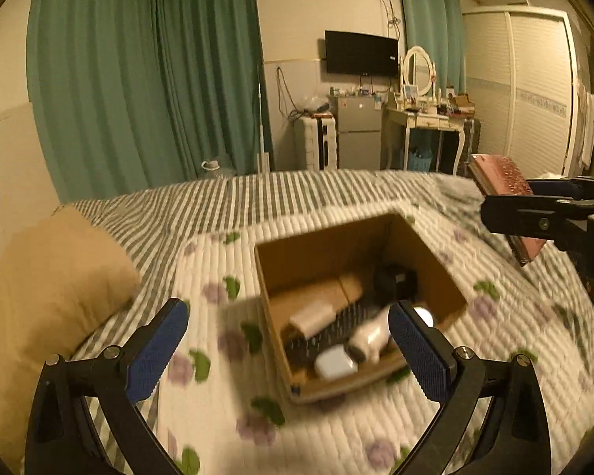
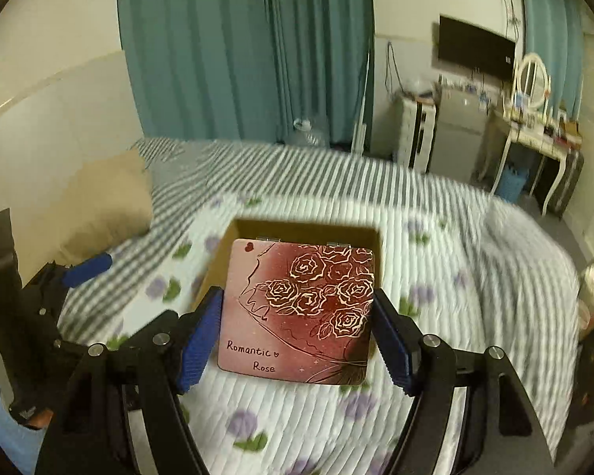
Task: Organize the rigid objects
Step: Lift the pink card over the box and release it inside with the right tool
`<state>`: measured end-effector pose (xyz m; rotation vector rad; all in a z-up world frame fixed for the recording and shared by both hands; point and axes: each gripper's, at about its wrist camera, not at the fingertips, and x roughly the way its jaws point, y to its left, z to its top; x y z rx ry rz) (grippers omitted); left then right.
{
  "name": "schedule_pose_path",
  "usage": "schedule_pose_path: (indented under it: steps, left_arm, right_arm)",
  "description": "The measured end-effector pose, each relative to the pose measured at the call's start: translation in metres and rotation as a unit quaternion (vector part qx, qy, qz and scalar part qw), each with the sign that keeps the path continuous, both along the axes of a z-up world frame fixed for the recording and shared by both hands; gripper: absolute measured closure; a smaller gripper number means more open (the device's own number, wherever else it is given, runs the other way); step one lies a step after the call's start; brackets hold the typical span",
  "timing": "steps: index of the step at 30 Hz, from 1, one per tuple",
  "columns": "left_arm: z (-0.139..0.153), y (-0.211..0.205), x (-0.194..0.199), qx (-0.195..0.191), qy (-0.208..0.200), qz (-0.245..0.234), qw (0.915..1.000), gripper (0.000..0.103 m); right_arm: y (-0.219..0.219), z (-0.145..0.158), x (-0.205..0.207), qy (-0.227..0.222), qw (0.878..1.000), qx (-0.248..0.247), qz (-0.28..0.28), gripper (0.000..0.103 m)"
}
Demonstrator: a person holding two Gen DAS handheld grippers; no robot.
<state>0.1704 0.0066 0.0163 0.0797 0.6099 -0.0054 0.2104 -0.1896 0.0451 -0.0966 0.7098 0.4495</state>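
Note:
An open cardboard box (image 1: 439,265) sits on the bed and holds a white roll (image 1: 311,316), a white case (image 1: 334,364), a white device (image 1: 370,336) and a black object (image 1: 394,281). My left gripper (image 1: 287,350) is open and empty, hovering just in front of the box. My right gripper (image 2: 297,332) is shut on a red-pink "Romantic Rose" tin (image 2: 301,308), held flat above the box (image 2: 309,229). In the left wrist view the tin (image 1: 503,182) and right gripper show at the right, above the bed.
A tan pillow (image 1: 55,289) lies to the left on the striped sheet (image 1: 257,198). The floral quilt (image 1: 225,415) covers the near bed. Green curtains, a fridge (image 1: 358,134) and a dressing table (image 1: 427,118) stand beyond the bed.

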Motion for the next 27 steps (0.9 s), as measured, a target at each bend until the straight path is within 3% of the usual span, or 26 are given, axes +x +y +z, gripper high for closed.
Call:
schedule_pose_path:
  steps: [4,7,10,15,21,27]
  left_arm:
    - [0.004,0.010,0.035,-0.021,0.000,0.019,0.9996,0.000]
    - [-0.002,0.024,0.067,-0.041,0.022,0.024,0.9986,0.000]
    - [-0.012,0.035,0.091,-0.053,0.029,0.036,0.9975,0.000]
    - [-0.038,0.043,0.122,-0.039,0.039,0.041,0.9977,0.000]
    - [-0.061,0.044,0.133,-0.034,0.049,0.042,0.9973,0.000]
    - [-0.063,0.046,0.131,-0.035,0.049,0.044,0.9972,0.000]
  right_arm:
    - [0.009,0.004,0.039,0.010,1.000,0.008,-0.001,0.031]
    - [0.017,-0.008,0.070,0.020,1.000,-0.001,-0.004,0.031]
    - [0.028,-0.034,0.103,0.041,0.999,-0.008,-0.005,0.031]
    - [0.043,-0.085,0.149,0.071,0.997,-0.028,-0.012,0.031]
    - [0.063,-0.133,0.173,0.101,0.994,-0.047,0.006,0.031]
    - [0.066,-0.142,0.170,0.091,0.994,-0.060,-0.002,0.025]
